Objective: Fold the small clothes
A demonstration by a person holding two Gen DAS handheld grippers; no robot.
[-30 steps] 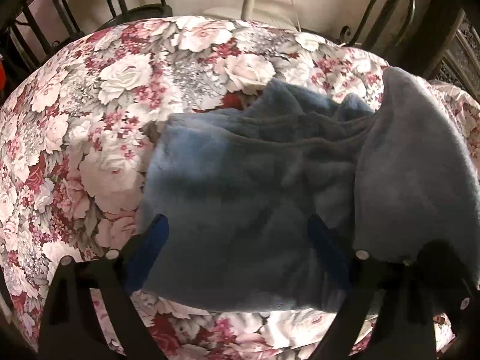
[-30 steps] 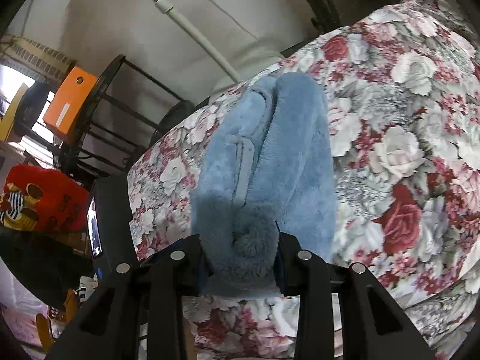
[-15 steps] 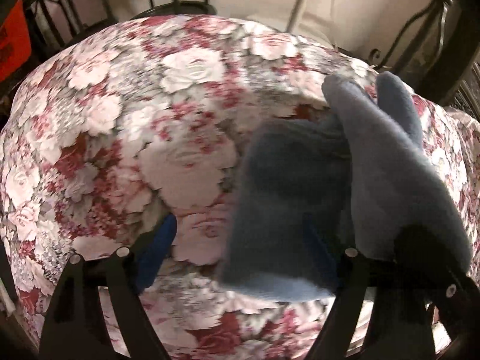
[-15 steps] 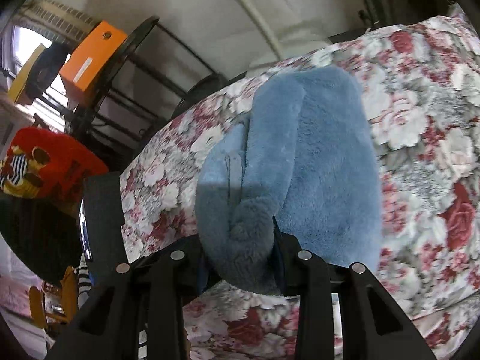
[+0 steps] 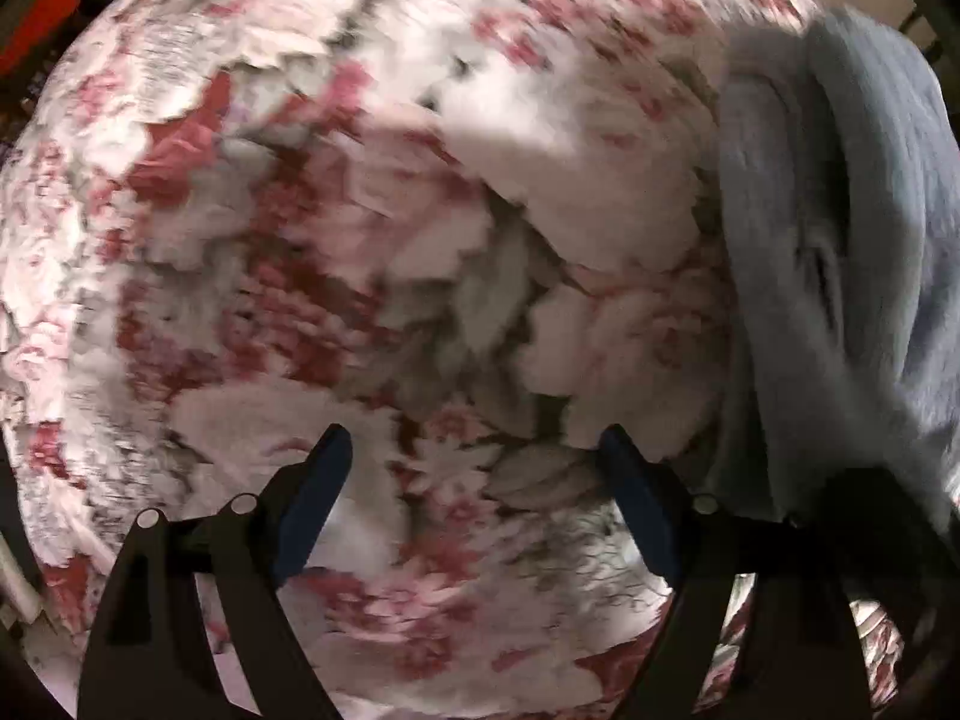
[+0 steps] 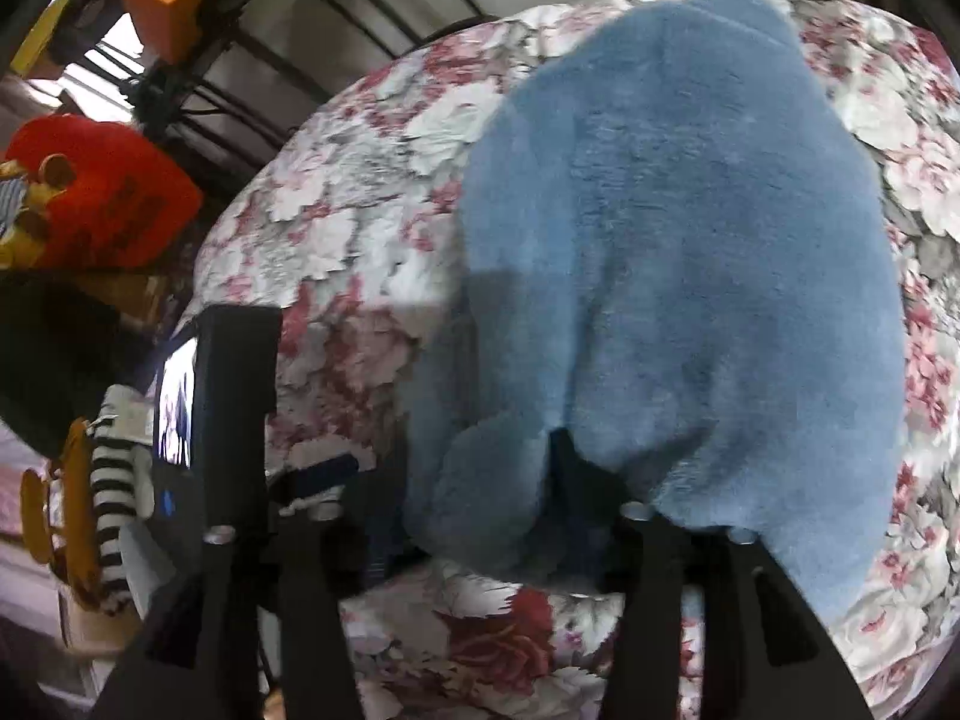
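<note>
Though bunched, fluffy blue garment.

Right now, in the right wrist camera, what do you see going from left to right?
Red stuffed toy → black device with a small screen → blue fleece garment → flowered cloth at the far right.

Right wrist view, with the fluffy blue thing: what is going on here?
A person holding two handheld grippers is folding a small fluffy blue fleece garment on a table covered with a pink and red floral cloth. The right gripper is clamped on a bunched edge of the garment, which lies spread on the cloth. The left gripper is open and empty over bare floral cloth, with the garment off to its right.
</note>
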